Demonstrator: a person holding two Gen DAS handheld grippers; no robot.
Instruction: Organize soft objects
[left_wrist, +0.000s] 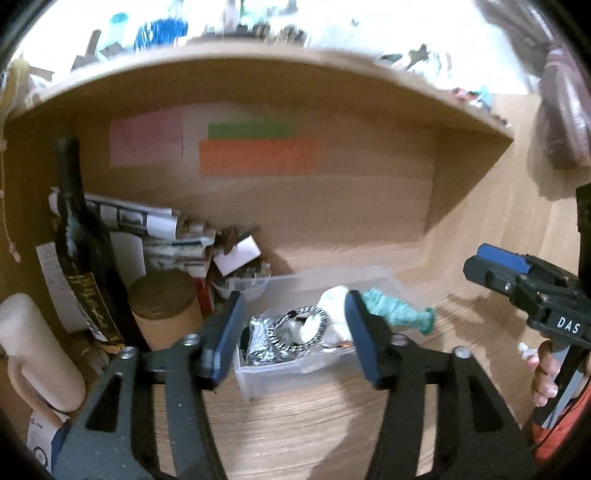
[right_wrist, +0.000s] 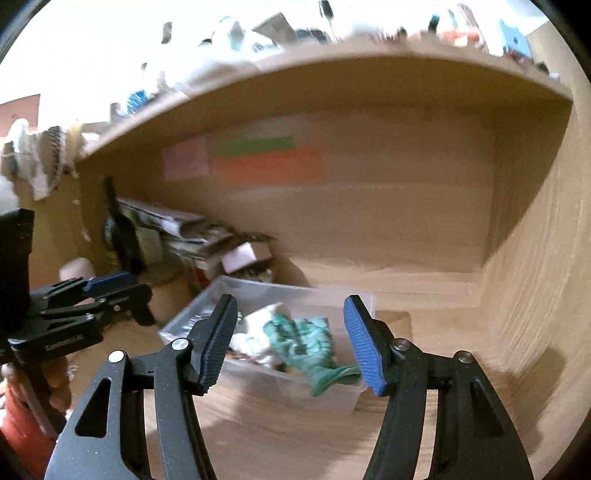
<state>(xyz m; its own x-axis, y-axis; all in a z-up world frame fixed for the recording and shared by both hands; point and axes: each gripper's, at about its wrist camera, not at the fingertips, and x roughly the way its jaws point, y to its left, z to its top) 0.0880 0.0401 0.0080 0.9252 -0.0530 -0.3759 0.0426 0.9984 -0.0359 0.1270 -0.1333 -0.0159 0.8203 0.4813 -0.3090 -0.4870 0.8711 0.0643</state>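
Note:
A clear plastic bin (left_wrist: 273, 373) (right_wrist: 332, 397) sits on the wooden desk under a shelf. In it lie a teal green cloth (left_wrist: 397, 314) (right_wrist: 306, 343) draped over the bin's right rim, a white soft item (left_wrist: 334, 306) (right_wrist: 258, 328) and a black-and-white patterned item (left_wrist: 284, 332). My left gripper (left_wrist: 291, 332) is open and empty, hovering just in front of the bin. My right gripper (right_wrist: 291, 339) is open and empty, in front of the bin's right side; it also shows in the left wrist view (left_wrist: 517, 273).
A dark wine bottle (left_wrist: 85, 251), a cardboard tube (left_wrist: 166, 306), a white candle (left_wrist: 33, 350), stacked papers (left_wrist: 147, 229) and a small box (left_wrist: 236, 254) crowd the left. Coloured sticky notes (left_wrist: 255, 155) hang on the back panel. Bare desk lies right of the bin.

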